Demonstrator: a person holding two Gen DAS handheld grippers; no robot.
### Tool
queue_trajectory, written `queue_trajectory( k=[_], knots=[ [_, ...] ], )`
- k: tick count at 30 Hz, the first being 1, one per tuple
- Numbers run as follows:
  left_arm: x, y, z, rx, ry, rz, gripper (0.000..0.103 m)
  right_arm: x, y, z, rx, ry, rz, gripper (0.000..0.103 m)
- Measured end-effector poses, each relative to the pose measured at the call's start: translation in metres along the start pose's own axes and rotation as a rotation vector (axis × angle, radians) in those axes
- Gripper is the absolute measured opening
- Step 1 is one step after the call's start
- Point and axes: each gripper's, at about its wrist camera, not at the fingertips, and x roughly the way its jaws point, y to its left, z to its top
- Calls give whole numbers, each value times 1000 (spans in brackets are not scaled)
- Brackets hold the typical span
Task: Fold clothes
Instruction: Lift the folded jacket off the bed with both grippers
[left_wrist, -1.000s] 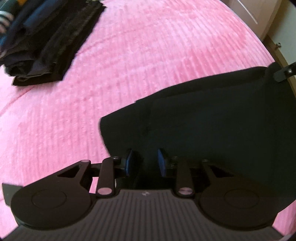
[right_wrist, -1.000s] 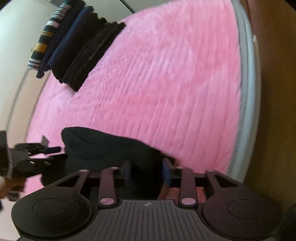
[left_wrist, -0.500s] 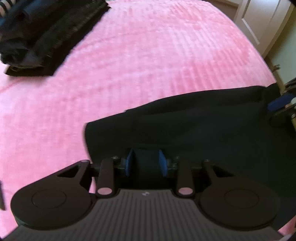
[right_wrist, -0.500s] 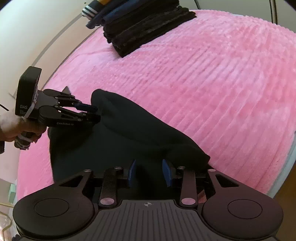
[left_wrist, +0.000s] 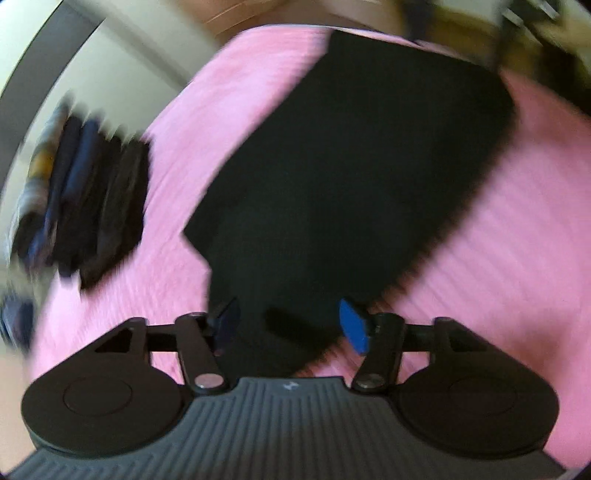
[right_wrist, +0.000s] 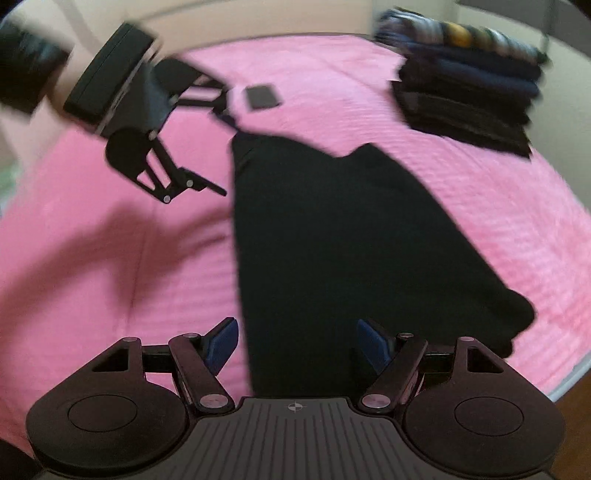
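A black garment (left_wrist: 351, 177) lies folded in a long flat shape on the pink bedspread (left_wrist: 517, 240). My left gripper (left_wrist: 291, 324) is open over its near end, blue pads wide apart and nothing pinched. In the right wrist view the same garment (right_wrist: 332, 240) stretches away from my right gripper (right_wrist: 297, 345), which is also open above the cloth's near end. The left gripper (right_wrist: 223, 146) shows there at upper left, held by a hand, fingers spread beside the garment's far end. Both views are motion-blurred.
A stack of folded dark clothes (right_wrist: 469, 96) with a striped piece on top sits at the far side of the bed, also seen as the stack (left_wrist: 85, 206). A small dark flat object (right_wrist: 263, 96) lies on the bedspread. The bed edge (right_wrist: 565, 384) is at lower right.
Both grippers went from shut on the black garment to open and let it go. The garment now lies flat on the bed. Both cameras swung sharply.
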Motion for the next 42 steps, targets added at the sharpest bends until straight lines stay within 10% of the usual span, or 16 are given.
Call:
queue_trajectory(
  k=[7, 10, 13, 17, 29, 42],
  knots=[
    [42, -51, -17, 273, -38, 159, 82, 73, 76, -45, -435, 73, -305, 77],
    [58, -51, -16, 323, -44, 212, 79, 84, 65, -49, -424, 41, -333, 76],
    [60, -43, -7, 289, -2, 166, 65, 80, 45, -41, -343, 51, -296, 42],
    [40, -32, 8, 267, 24, 106, 47, 37, 22, -29, -377, 50, -241, 34],
    [-51, -83, 141, -256, 117, -83, 42, -37, -78, -79, -716, 168, -16, 35],
    [-31, -139, 186, -473, 280, 14, 40, -29, -93, -108, -870, 160, -13, 35]
  ],
)
